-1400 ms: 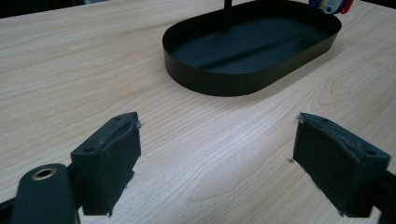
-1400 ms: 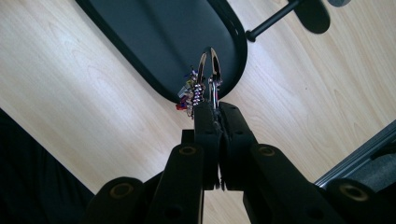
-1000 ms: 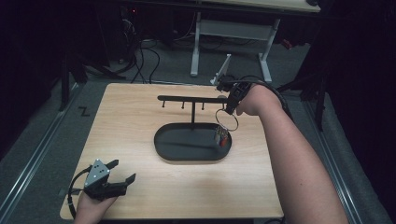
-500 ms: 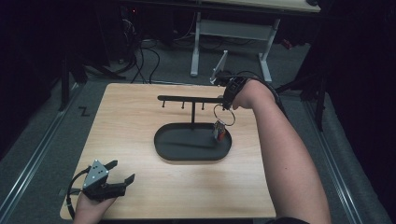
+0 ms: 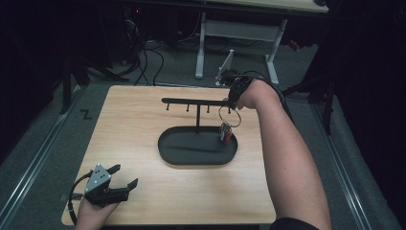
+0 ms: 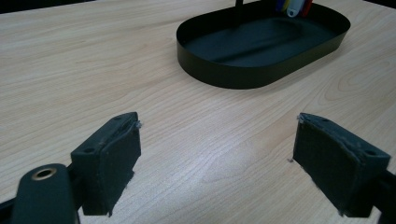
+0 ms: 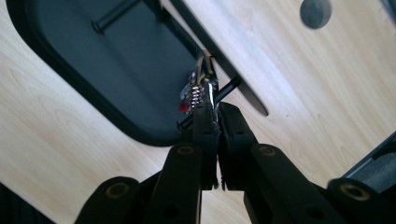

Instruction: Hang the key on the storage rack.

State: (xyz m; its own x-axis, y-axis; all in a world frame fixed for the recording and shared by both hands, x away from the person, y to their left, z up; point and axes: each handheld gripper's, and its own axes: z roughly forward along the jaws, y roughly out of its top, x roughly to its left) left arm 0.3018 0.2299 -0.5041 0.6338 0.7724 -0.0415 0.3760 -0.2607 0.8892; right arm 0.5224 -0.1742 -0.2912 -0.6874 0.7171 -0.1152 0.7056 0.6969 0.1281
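Up at about one o'clock from the middle of the wooden surface (image 5: 143, 124), the right hand-held gripper (image 5: 231, 101) sits at the right end of the black rack's crossbar (image 5: 191, 101). Its jaws are pressed together on a key ring (image 5: 229, 116), a wire loop that hangs below the bar's end. In the right gripper view the two black jaws meet with no gap, and the metal ring with its small coil (image 7: 200, 88) sticks out just past their tips, next to a thin black peg (image 7: 219, 97) of the rack. Coloured tags (image 5: 225, 132) dangle from the ring down to the right end of the oval black tray (image 5: 172, 155), at about three o'clock inside its rim; whether they touch the tray floor I cannot tell. The rack's post (image 5: 197, 120) rises from the tray's middle.

The left hand-held gripper (image 5: 125, 176) rests low at about seven o'clock on the surface, well apart from the tray, with the grey three-cornered plate on top. Its jaws are spread wide with nothing between them; in the left gripper view bare wood shows between the two pads (image 6: 114, 158), and the tray (image 6: 224, 77) lies ahead at about one o'clock, with the coloured tags (image 6: 293, 6) at its far edge.
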